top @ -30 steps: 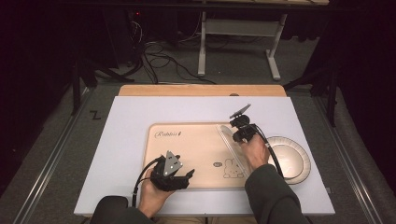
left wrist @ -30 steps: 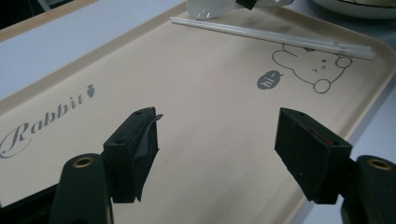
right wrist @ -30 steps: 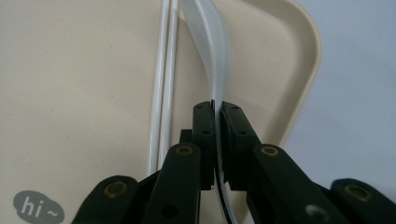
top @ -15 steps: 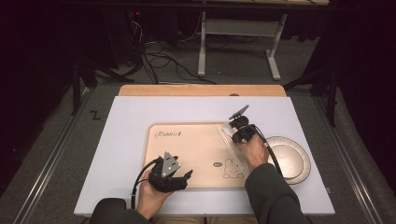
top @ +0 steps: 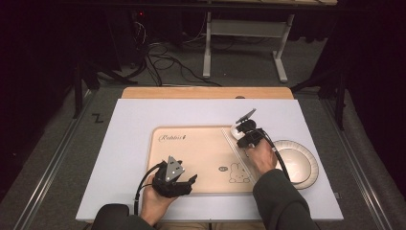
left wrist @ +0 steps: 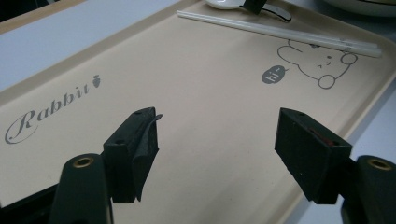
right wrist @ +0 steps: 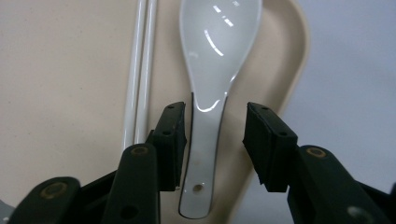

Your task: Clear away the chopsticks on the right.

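A beige tray (top: 201,153) printed with "Rabbit" and a bunny lies on the white table. A white ceramic spoon (right wrist: 219,46) rests in the tray's far right corner, beside a pair of white chopsticks (right wrist: 140,70). My right gripper (right wrist: 215,135) straddles the spoon's handle. Its jaws have just been opening, and the pads stand clear of the handle on both sides. In the high view that gripper (top: 243,132) sits at the spoon (top: 236,128). My left gripper (left wrist: 217,149) hovers open over the tray's near part (left wrist: 196,84) with nothing between its jaws, and it is at the tray's front edge (top: 190,184).
A round white plate (top: 297,165) sits on the table just right of the tray, close to my right forearm. The chopsticks (top: 232,143) run diagonally along the tray's right side. White tabletop surrounds the tray, and a wooden strip (top: 206,92) borders the far edge.
Neither hand has shifted. In the high view the right gripper's jaws look a little wider over the spoon.
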`<state>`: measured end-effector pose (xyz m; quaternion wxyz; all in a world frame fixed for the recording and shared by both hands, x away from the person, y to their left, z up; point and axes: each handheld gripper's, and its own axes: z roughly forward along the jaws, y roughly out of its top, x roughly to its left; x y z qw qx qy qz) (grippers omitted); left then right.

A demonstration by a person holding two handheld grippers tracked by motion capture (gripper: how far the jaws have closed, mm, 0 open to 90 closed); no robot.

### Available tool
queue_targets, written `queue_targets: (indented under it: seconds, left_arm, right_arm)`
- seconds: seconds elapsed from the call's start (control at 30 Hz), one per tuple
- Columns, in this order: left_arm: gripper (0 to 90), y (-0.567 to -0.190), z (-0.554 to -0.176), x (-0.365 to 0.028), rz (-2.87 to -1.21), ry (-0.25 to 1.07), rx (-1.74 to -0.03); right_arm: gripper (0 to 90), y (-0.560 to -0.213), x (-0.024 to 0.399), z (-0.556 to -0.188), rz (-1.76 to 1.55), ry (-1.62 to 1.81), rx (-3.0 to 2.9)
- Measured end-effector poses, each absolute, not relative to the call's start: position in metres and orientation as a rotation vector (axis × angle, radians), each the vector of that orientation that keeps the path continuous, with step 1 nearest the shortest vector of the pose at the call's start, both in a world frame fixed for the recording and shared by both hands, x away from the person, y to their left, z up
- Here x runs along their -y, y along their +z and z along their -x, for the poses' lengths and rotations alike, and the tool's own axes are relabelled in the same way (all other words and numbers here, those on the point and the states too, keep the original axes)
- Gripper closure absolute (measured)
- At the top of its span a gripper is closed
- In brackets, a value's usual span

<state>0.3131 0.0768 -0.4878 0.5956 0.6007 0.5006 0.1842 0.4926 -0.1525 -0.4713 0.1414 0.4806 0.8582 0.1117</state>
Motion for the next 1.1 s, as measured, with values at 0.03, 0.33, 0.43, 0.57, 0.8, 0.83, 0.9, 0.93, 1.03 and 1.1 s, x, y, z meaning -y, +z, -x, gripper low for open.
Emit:
queue_targets:
  seconds: [0.03, 0.33, 0.43, 0.57, 0.8, 0.83, 0.9, 0.93, 1.03, 1.1]
  left_arm:
    - [30.3, -0.488, -0.313, -0.077, -1.396, 0.427, -1.166]
    - [30.3, -0.489, -0.313, -0.077, -1.404, 0.422, -1.174]
    - [30.3, -0.489, -0.314, -0.077, -1.395, 0.417, -1.18]
    - [30.3, -0.489, -0.314, -0.078, -1.398, 0.417, -1.181]
    - [30.7, -0.488, -0.314, -0.079, -1.387, 0.406, -1.19]
    - [30.8, -0.488, -0.314, -0.079, -1.384, 0.404, -1.191]
    - [30.8, -0.488, -0.315, -0.08, -1.381, 0.404, -1.195]
    - [30.8, -0.488, -0.315, -0.08, -1.382, 0.404, -1.195]
    - [31.1, -0.487, -0.315, -0.08, -1.377, 0.399, -1.197]
    - [31.0, -0.486, -0.315, -0.08, -1.38, 0.389, -1.209]
  right_arm:
    - [58.1, -0.469, 0.154, -0.492, -1.382, 0.336, -2.47]
    - [53.9, -0.449, 0.159, -0.48, -1.323, 0.428, -2.469]
    - [53.6, -0.441, 0.162, -0.475, -1.317, 0.465, -2.466]
    - [53.5, -0.43, 0.168, -0.468, -1.303, 0.537, -2.466]
    - [53.3, -0.416, 0.178, -0.452, -1.286, 0.611, -2.456]
    - [53.3, -0.413, 0.181, -0.448, -1.286, 0.633, -2.454]
    - [53.3, -0.411, 0.184, -0.445, -1.289, 0.648, -2.454]
    - [53.3, -0.411, 0.184, -0.445, -1.289, 0.648, -2.454]
    - [53.4, -0.408, 0.19, -0.44, -1.279, 0.677, -2.452]
    - [53.4, -0.407, 0.192, -0.438, -1.272, 0.68, -2.452]
